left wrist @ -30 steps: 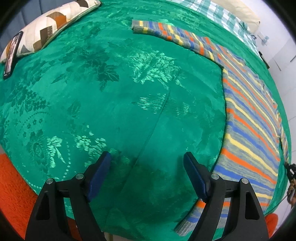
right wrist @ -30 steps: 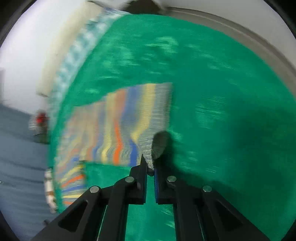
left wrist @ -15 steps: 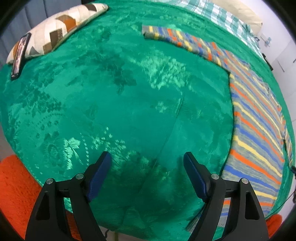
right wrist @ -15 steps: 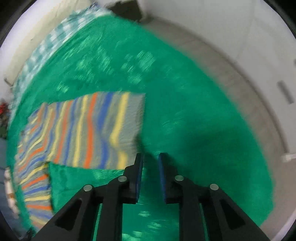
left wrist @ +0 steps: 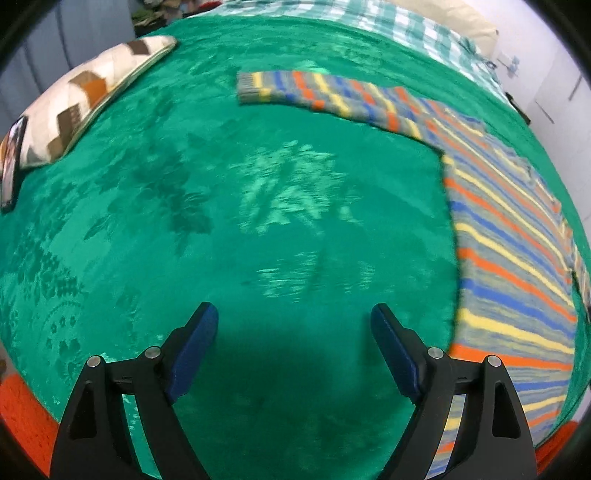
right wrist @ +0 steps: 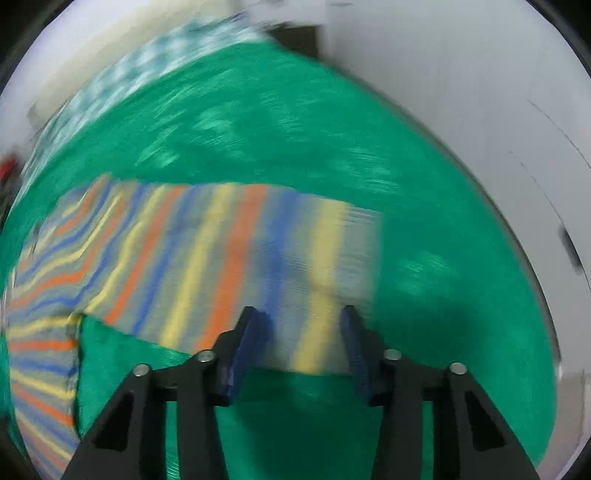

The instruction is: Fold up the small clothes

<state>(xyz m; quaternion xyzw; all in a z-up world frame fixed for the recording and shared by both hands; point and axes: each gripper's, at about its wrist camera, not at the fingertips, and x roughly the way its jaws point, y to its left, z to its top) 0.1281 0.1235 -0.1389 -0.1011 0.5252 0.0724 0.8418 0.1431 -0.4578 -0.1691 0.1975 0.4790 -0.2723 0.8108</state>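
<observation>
A striped knit sweater in grey, yellow, orange and blue lies flat on a green bedspread, its body at the right and one sleeve stretched to the far left. My left gripper is open and empty over bare bedspread, left of the sweater body. In the right wrist view, blurred by motion, the other sleeve lies spread out. My right gripper is open and empty just above the sleeve's cuff end.
A patterned pillow and a phone lie at the bed's far left. A checked sheet and a pale pillow sit at the head. An orange surface shows below the near edge. A white wall borders the bed's right.
My right gripper has let go of the sleeve cuff and opened; the sleeve now lies flat. My left gripper has stayed open and shifted forward over the bedspread.
</observation>
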